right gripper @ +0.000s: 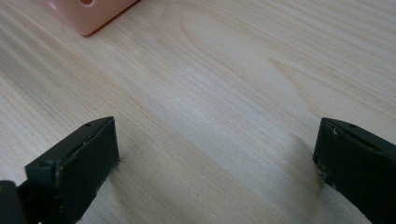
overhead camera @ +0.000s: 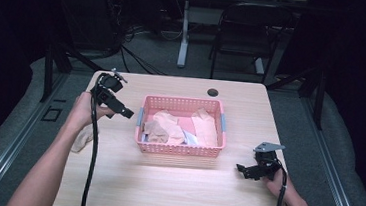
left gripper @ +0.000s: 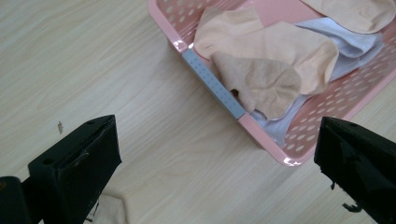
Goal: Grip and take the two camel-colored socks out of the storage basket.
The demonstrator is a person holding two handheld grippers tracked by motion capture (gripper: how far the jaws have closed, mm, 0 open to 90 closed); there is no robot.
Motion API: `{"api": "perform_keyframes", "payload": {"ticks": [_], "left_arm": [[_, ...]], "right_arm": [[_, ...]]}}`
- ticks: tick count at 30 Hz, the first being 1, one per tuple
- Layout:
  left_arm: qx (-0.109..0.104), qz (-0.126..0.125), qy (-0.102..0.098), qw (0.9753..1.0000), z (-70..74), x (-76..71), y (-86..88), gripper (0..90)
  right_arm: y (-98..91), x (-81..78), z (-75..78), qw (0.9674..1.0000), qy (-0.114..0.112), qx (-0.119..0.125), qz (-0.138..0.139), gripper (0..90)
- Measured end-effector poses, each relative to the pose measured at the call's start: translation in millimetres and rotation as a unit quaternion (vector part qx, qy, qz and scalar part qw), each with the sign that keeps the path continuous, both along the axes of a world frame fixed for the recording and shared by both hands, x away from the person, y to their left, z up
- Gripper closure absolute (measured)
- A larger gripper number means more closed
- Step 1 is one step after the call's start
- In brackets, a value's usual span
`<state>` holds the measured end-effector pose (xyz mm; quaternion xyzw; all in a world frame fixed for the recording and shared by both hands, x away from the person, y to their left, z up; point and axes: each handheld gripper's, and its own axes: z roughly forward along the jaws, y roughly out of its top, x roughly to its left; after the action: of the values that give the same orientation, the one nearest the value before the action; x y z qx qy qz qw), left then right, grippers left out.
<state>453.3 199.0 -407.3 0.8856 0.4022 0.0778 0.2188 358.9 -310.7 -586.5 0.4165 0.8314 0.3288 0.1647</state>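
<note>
As I count it, there is one pink basket (overhead camera: 180,150) of several beige socks (left gripper: 261,56) and one loose sock (overhead camera: 83,139) on the bench (overhead camera: 164,181) — it lies under my left forearm. Left tongs (overhead camera: 120,108) hover just left of the basket; right tongs (overhead camera: 243,169) sit well right. Both gape wide, empty.

Laboratory-style recording room. A light wooden table (overhead camera: 174,182) stands on grey carpet (overhead camera: 347,147) amid black frame struts (overhead camera: 48,73). Bundled cables (overhead camera: 131,43) trail across the floor behind it, near a black chair (overhead camera: 245,33) and a white desk leg (overhead camera: 184,33).
</note>
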Motion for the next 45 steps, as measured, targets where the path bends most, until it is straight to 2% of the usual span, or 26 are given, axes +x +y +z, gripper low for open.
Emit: {"api": "perform_keyframes", "payload": {"ticks": [4, 6, 7, 13, 20, 23, 28, 32, 33, 34, 35, 37, 38, 41, 42, 44, 45], "left_arm": [[0.003, -0.013, 0.003, 0.9999, -0.6, 2.6, -13.0, 0.1], [0.005, -0.023, 0.002, 0.9997, -2.8, 4.6, -24.9, 0.1], [0.005, -0.023, 0.002, 0.9997, -2.8, 4.6, -24.9, 0.1], [0.006, -0.047, 0.009, 0.9988, -10.6, 6.7, -52.1, 0.1], [0.009, -0.067, 0.020, 0.9975, -19.6, 8.5, -74.9, 0.4], [0.010, -0.074, 0.023, 0.9970, -25.9, 9.3, -83.2, 0.1], [0.026, -0.086, 0.033, 0.9954, -42.2, 9.1, -97.6, 1.9], [0.052, -0.095, 0.045, 0.9931, -55.7, 12.1, -103.2, 8.6], [0.052, -0.090, 0.045, 0.9935, -59.7, 13.2, -103.6, 10.2], [0.056, -0.091, 0.050, 0.9930, -63.1, 15.1, -103.9, 15.0], [0.066, -0.093, 0.054, 0.9920, -69.1, 17.9, -105.7, 16.0], [0.066, -0.091, 0.052, 0.9923, -72.4, 18.8, -106.9, 22.6], [0.068, -0.091, 0.051, 0.9922, -75.5, 19.6, -108.3, 22.6], [0.076, -0.090, 0.056, 0.9915, -86.8, 21.8, -113.1, 30.7], [0.078, -0.091, 0.058, 0.9911, -88.9, 22.4, -113.9, 30.7], [0.091, -0.090, 0.059, 0.9900, -97.1, 24.0, -118.1, 34.8], [0.091, -0.090, 0.059, 0.9900, -97.1, 24.0, -118.1, 37.2]], "right_arm": [[0.0, 0.1, 0.0, 1.0000, 0.000, 0.000, 0.000, 0.0], [0.0, 0.5, -0.3, 1.0000, -0.001, 0.001, 0.002, 0.0], [0.0, 0.5, -0.3, 1.0000, -0.001, 0.001, 0.002, 0.0], [0.1, 0.6, -0.2, 1.0000, -0.001, 0.001, 0.002, 0.0], [0.1, 0.0, -0.1, 1.0000, 0.000, 0.000, 0.001, 0.0], [0.1, 0.2, -0.1, 1.0000, 0.000, 0.001, 0.001, 0.0], [0.0, 0.1, 0.0, 1.0000, 0.000, 0.000, 0.001, 0.0], [0.0, 0.0, -0.3, 1.0000, -0.002, 0.001, 0.001, 0.0], [-0.1, 0.1, -0.3, 1.0000, -0.002, 0.001, 0.001, 0.0], [0.0, -0.1, 0.0, 1.0000, 0.000, 0.000, 0.001, 0.0], [0.0, 0.0, 0.0, 1.0000, 0.000, 0.000, 0.001, 0.0], [-0.1, 0.1, -0.3, 1.0000, -0.002, 0.001, 0.001, 0.0], [-0.1, 0.1, -0.3, 1.0000, -0.002, 0.001, 0.001, 0.0], [-0.3, -0.4, -0.2, 1.0000, -0.001, 0.001, 0.002, 0.0], [-0.3, -0.4, -0.2, 1.0000, -0.001, 0.001, 0.002, 0.0], [-0.4, -0.3, -0.2, 1.0000, -0.001, 0.001, 0.002, 0.0], [-0.4, -0.3, -0.2, 1.0000, -0.001, 0.001, 0.002, 0.0]]}}
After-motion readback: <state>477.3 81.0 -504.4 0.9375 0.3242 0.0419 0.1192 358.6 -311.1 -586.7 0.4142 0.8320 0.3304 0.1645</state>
